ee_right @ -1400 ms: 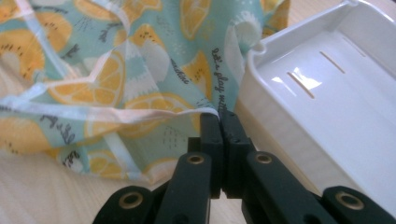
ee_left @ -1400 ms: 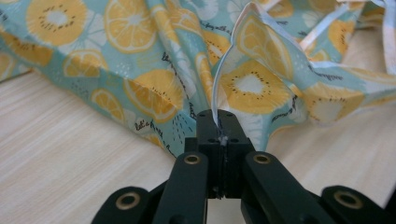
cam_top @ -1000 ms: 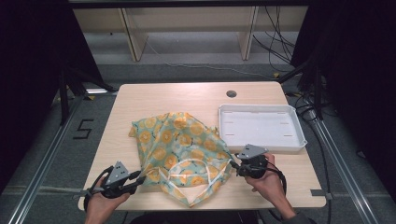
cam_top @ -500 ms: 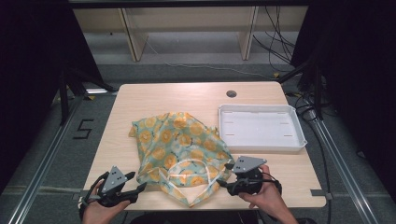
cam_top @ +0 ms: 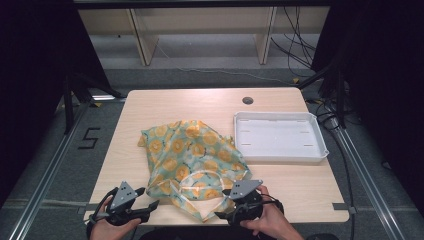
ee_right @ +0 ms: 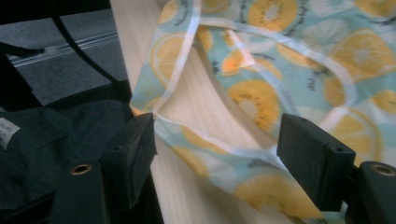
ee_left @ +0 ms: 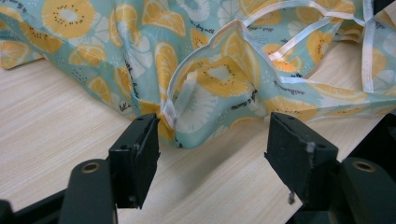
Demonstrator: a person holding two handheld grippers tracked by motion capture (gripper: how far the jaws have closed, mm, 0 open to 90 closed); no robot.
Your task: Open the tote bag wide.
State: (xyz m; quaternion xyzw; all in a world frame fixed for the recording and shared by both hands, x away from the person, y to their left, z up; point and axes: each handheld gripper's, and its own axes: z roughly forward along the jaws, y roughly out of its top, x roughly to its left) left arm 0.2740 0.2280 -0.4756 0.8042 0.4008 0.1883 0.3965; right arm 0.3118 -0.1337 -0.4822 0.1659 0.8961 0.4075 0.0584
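High view: fruit-print cloth bag between left gripper and right gripper; both released, bag ungrasped.

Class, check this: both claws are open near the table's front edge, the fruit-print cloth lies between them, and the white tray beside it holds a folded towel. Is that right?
One error: the white tray holds nothing, as the high view shows. The rest stands: left claw and right claw are open, with the fruit-print cloth between them.
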